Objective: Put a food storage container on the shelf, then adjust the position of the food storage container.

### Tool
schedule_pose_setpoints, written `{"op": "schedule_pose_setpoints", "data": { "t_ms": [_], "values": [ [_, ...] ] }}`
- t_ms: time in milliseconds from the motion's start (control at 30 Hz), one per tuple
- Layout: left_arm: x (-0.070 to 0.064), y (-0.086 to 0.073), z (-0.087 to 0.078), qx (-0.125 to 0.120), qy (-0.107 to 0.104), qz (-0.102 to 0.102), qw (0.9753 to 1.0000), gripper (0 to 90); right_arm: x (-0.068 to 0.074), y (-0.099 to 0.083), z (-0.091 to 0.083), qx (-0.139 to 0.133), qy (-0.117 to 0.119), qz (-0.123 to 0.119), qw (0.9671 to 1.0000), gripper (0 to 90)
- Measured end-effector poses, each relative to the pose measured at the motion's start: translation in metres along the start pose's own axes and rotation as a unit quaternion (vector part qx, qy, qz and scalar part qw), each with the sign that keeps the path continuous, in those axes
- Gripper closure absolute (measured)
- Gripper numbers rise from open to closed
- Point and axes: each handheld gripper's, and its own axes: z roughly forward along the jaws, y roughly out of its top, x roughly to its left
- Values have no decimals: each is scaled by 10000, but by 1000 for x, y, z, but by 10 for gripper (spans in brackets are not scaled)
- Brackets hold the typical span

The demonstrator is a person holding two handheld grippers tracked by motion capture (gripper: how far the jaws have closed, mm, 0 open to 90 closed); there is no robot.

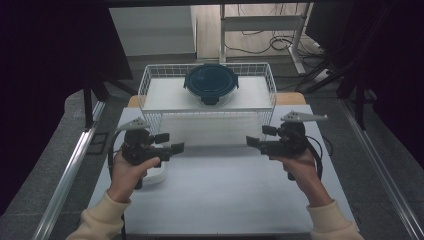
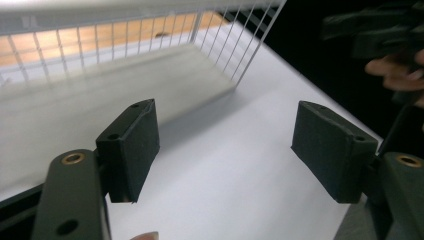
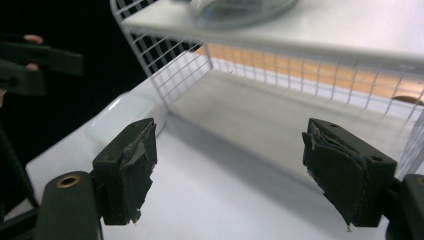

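Note:
A round glass container with a dark blue lid (image 1: pixel 210 82) sits on the top shelf of a white wire rack (image 1: pixel 150 80) at the back of the white table (image 1: pixel 225 200). My left gripper (image 1: pixel 171 142) hovers open in front of the rack's left end, pointing right. My right gripper (image 1: pixel 260 136) hovers open in front of the rack's right end, pointing left. In the left gripper view the gripper (image 2: pixel 225 150) has only bare table between its jaws. In the right gripper view the gripper (image 3: pixel 227 170) faces the rack's lower shelf (image 3: pixel 260 115), with the container (image 3: pixel 240 10) above.
A white rounded flat object (image 1: pixel 159 175) lies on the table under my left hand, and is visible beside the rack (image 3: pixel 125 117). Metal rails (image 1: pixel 70 170) run along both table sides. A desk frame and cables (image 1: pixel 280 42) stand behind the table.

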Motion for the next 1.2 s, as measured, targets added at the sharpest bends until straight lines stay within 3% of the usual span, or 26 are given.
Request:
{"op": "schedule_pose_setpoints", "data": {
  "t_ms": [133,167,400,600,700,933,1200],
  "values": [
    [0,-25,3,226,193,144,9995,274,3,-24,-5,61,73,-174,9998,210],
    [0,-30,3,239,227,124,9994,278,4,-37,-6,116,43,-222,9997,209],
    [14,-61,9,363,362,-165,9985,277,7,-71,3,429,-161,-309,9985,210],
    [23,-76,16,619,582,-168,9962,272,-2,-97,17,795,-187,-191,9965,207],
    [27,-82,16,688,618,-223,9955,276,-5,-102,22,801,-316,-251,9960,206],
    [30,-90,14,753,697,-283,9943,276,-3,-103,24,792,-368,-390,9954,201],
    [28,-91,15,732,738,-250,9943,273,-7,-104,22,770,-399,-338,9957,198]
  ]
}}
